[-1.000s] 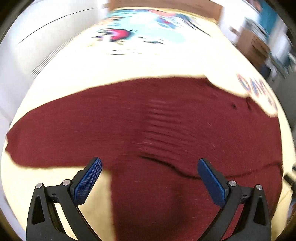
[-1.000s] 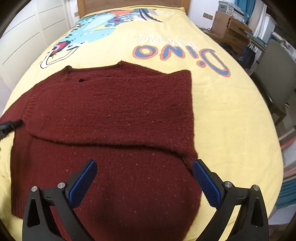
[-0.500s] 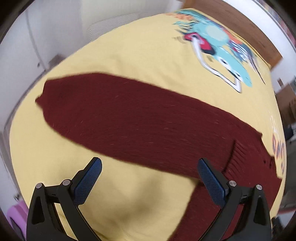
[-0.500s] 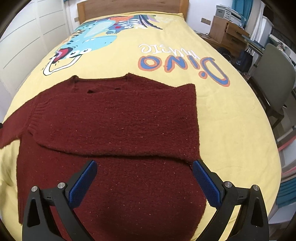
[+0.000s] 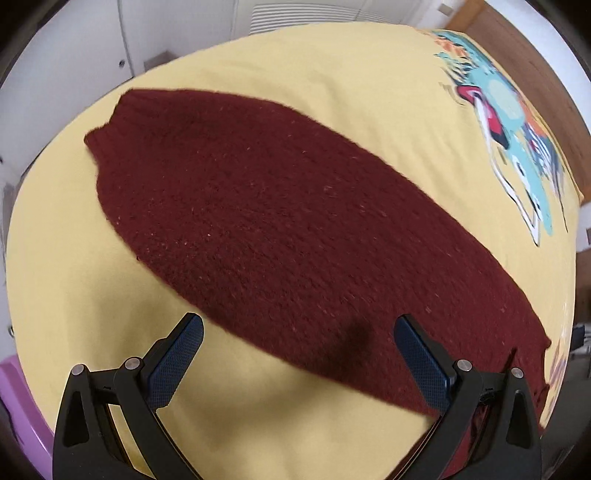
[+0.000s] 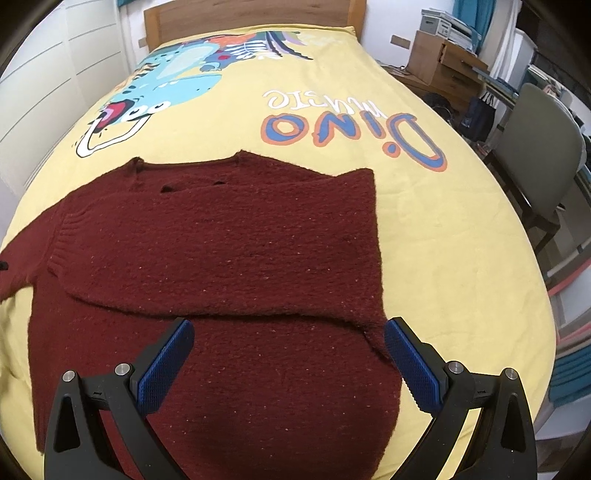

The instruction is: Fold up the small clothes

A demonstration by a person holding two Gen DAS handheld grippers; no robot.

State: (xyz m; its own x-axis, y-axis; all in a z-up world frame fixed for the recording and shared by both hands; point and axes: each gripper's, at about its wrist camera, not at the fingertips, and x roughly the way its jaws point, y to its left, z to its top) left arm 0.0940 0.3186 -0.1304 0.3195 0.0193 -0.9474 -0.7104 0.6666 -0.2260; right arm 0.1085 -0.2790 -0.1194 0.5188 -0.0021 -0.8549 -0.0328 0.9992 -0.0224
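a dark red knitted sweater (image 6: 221,258) lies flat on a yellow dinosaur-print bedspread (image 6: 443,240), one sleeve folded across its chest, the other sleeve (image 5: 277,229) stretched out left and cut off by the frame. printed text reads "dino music". the left gripper (image 5: 297,350) and right gripper (image 6: 288,350) hover, jaws wide, holding nothing.

A home bedroom: bed (image 6: 461,229) with dinosaur-print yellow cover, wooden headboard (image 6: 243,13), chair (image 6: 535,155) beside it
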